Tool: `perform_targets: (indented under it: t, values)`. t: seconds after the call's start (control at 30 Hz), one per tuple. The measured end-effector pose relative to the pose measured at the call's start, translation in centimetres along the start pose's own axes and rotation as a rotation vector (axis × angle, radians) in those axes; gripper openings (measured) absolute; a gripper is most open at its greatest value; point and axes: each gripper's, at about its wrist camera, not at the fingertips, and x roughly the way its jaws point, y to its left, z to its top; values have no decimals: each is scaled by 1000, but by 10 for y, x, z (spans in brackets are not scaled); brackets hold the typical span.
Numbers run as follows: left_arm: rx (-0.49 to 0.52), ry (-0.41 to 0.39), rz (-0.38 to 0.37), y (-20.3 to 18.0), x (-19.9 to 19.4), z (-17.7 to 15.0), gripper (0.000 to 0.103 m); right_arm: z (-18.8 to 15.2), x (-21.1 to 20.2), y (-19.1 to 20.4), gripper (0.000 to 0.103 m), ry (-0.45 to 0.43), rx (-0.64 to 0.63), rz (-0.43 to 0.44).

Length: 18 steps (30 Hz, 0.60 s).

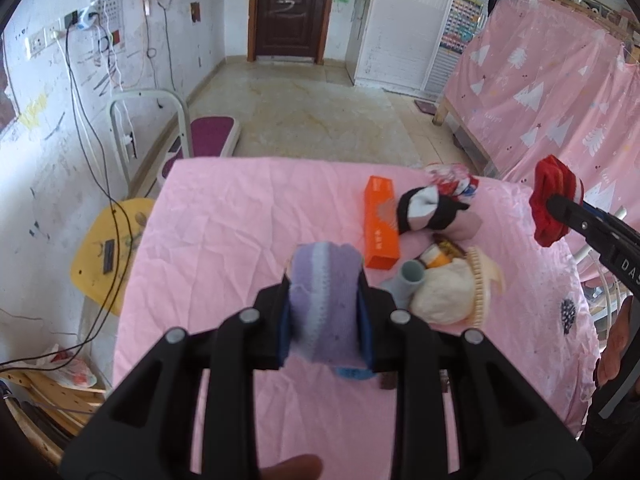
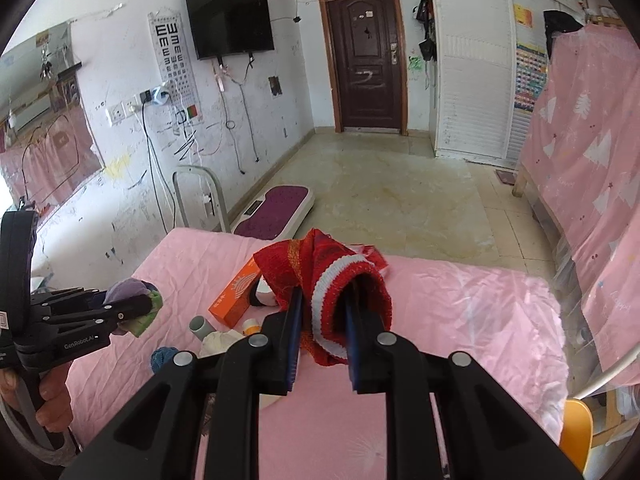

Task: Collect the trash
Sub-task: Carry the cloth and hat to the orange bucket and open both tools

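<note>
1. Left hand-held gripper (image 1: 326, 300): jaws closed on a lilac knitted sock (image 1: 325, 300) with a pale blue stripe. The sock was held clear of the pink-covered table (image 1: 224, 224). Its lower end hid a blue item at about 6 o'clock beneath it; that item could not be identified.
2. Right hand-held gripper (image 2: 322, 332): jaws closed on a red knitted sock (image 2: 328, 280) with a white band, raised above the table. In the left wrist view it appeared at 3 o'clock, its body cut off by the frame edge.
3. Clutter remaining on the table, at 1 to 2 o'clock from the lilac sock:
   - orange carton (image 1: 380, 224), lying flat;
   - black, white and grey sock (image 1: 428, 208), bundled, just beside the carton;
   - red, white and blue patterned item (image 1: 450, 178) behind that sock, too crumpled to name;
   - grey tube (image 1: 412, 276), open end up;
   - small orange-and-white bottle (image 1: 434, 258), partly covered;
   - cream cloth bundle (image 1: 440, 296) touching a ribbed cream item (image 1: 482, 292), shape unclear.
4. In the right wrist view the red sock hid much of this clutter; only the carton and tube were plain.
5. No bin or bag for the trash could be made out in either view.
6. A person's hand (image 2: 52, 396) was partly visible at 8 o'clock in the right wrist view, gripping the left tool's handle.
</note>
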Motion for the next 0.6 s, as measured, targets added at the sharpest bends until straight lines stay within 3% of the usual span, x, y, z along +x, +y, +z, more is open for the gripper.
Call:
perform_targets:
  t: [0.3,0.6]
  values:
    - [53,-35,-12,-35,-19,2,25,-11,-38,-30,9,-57,54,-38]
    - [146,-63,-62,-95,-34,4,25,-36,-78,-77,9,-109,138,-87]
